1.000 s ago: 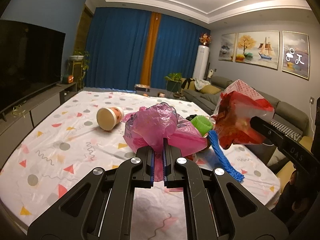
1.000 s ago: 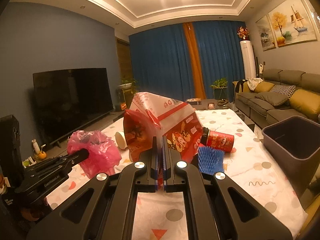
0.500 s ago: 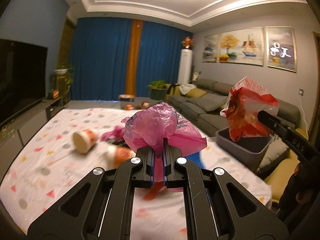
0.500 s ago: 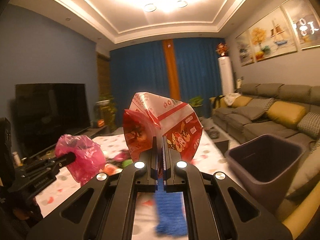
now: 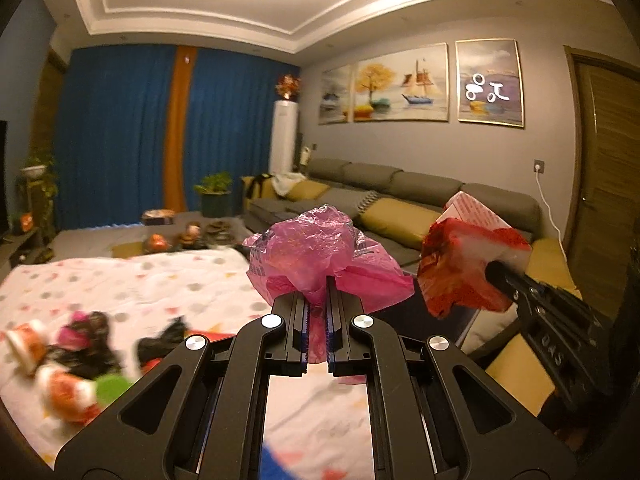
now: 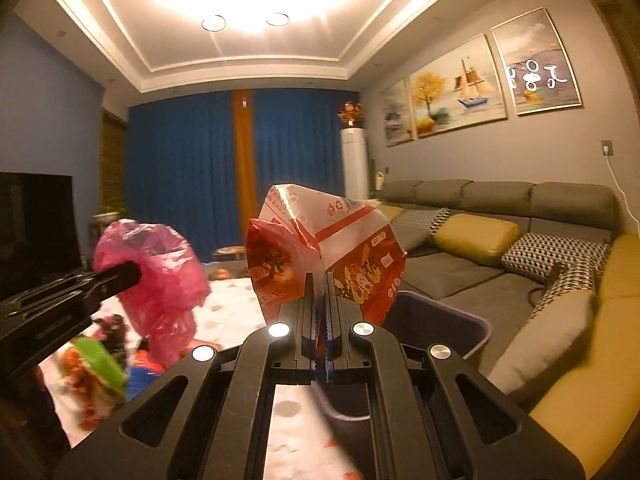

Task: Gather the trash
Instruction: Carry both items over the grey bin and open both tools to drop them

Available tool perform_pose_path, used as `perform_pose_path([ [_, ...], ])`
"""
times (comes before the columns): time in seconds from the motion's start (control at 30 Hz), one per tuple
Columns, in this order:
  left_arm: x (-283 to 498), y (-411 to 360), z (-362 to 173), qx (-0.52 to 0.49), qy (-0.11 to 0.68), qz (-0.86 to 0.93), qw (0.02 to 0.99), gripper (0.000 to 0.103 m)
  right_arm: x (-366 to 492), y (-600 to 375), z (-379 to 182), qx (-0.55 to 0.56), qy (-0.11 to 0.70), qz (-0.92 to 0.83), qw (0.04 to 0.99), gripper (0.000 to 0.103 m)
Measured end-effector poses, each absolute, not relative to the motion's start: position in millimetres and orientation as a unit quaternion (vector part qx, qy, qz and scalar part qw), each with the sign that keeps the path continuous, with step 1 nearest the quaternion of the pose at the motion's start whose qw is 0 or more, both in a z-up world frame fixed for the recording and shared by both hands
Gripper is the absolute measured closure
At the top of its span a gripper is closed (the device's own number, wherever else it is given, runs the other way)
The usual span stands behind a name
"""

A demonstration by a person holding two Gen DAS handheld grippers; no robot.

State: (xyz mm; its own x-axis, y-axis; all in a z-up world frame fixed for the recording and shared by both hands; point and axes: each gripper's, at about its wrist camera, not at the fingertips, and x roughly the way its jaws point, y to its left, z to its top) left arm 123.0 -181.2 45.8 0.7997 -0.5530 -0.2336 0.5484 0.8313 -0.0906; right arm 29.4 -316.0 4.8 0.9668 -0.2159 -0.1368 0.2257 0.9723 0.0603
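Left gripper (image 5: pixel 316 312): jaws clamped narrow on the neck of a crumpled pink bag (image 5: pixel 316 258), which balloons above the tips. Right gripper (image 6: pixel 319 312): jaws pinched tight on the lower edge of a red-and-white wrapper (image 6: pixel 324 248), held upright. In the right wrist view the pink bag is seen at 9 o'clock of the wrapper, apart from it. The bin (image 6: pixel 448 326) lies just behind the wrapper, toward 4 o'clock, open rim showing. More trash (image 5: pixel 68 364) is left on the patterned desk (image 5: pixel 132 292) at 8 o'clock, blurred.

Risks, as judged: both pieces are light and thin, so on release a piece could cling to a pad, or drift past the rim if let go off-centre. Both loads arriving together could collide over the opening. The bin's far rim is hidden, so alignment cannot be confirmed.
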Motion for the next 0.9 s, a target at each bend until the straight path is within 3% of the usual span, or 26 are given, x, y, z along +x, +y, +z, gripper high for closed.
perform_pose_path([
  [0.4, 182.2, -264.5, 19.5, -0.005, 0.166, -0.335, 0.927, 0.097, 68.1, -353.1, 0.0, 0.067, 0.086, -0.140, 0.984, 0.099],
  [0.9, 214.3, -303.8, -1.7, 0.001, 0.198, -0.363, 0.910, 0.096, 90.7, -365.4, -3.6, 0.077, 0.112, -0.159, 0.978, 0.099],
])
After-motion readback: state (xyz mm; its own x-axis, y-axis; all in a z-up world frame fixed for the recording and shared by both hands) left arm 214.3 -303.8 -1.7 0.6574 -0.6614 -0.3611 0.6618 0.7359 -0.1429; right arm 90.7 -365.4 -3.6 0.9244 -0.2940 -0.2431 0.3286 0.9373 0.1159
